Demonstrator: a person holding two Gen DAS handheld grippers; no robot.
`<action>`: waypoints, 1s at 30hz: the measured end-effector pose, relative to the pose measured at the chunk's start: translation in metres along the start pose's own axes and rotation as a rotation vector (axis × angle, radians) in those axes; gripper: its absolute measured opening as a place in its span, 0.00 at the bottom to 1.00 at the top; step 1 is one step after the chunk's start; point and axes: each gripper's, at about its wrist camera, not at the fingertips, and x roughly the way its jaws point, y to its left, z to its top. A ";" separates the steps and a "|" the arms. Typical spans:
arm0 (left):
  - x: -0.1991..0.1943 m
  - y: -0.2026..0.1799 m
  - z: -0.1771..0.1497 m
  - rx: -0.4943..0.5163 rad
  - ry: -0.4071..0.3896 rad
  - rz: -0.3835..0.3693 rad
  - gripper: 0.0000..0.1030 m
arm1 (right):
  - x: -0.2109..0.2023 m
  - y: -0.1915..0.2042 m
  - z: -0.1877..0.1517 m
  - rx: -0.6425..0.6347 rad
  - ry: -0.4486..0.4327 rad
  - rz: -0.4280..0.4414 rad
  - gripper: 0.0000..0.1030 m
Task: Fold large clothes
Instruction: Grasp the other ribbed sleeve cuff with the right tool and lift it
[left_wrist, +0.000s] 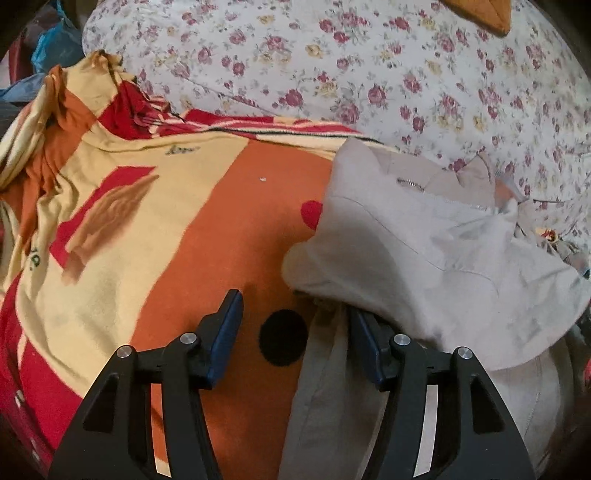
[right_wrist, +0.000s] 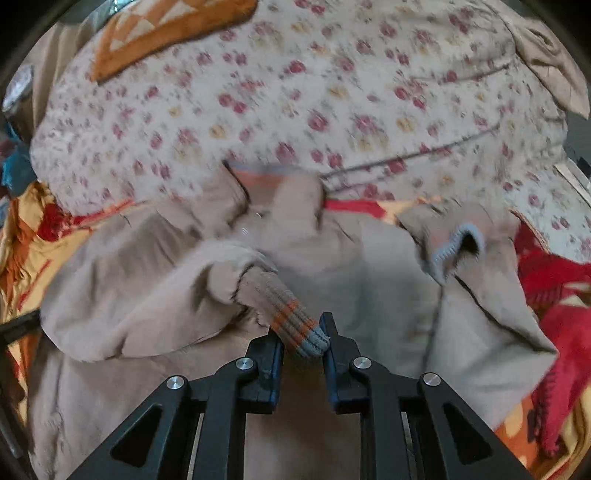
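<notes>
A large beige jacket lies crumpled on an orange, red and yellow blanket. In the right wrist view my right gripper is shut on the jacket's ribbed sleeve cuff, striped orange and grey, and the sleeve is drawn across the jacket body. A grey-edged cuff of the other sleeve lies at the right. In the left wrist view the jacket is bunched at the right, over the right finger. My left gripper is open and empty just above the blanket.
A floral bedsheet covers the bed behind the blanket and also shows in the right wrist view. An orange quilted cushion lies at the back. Blue and dark clutter sits at the far left.
</notes>
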 end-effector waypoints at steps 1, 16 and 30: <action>-0.002 0.001 -0.002 0.011 -0.007 0.016 0.57 | -0.003 -0.002 -0.002 -0.016 -0.004 -0.035 0.17; -0.038 0.003 0.000 -0.045 -0.141 0.003 0.57 | -0.079 -0.012 -0.010 0.014 -0.101 0.084 0.68; 0.004 -0.033 -0.003 0.076 -0.054 0.020 0.57 | -0.006 -0.020 -0.020 0.070 0.067 0.106 0.43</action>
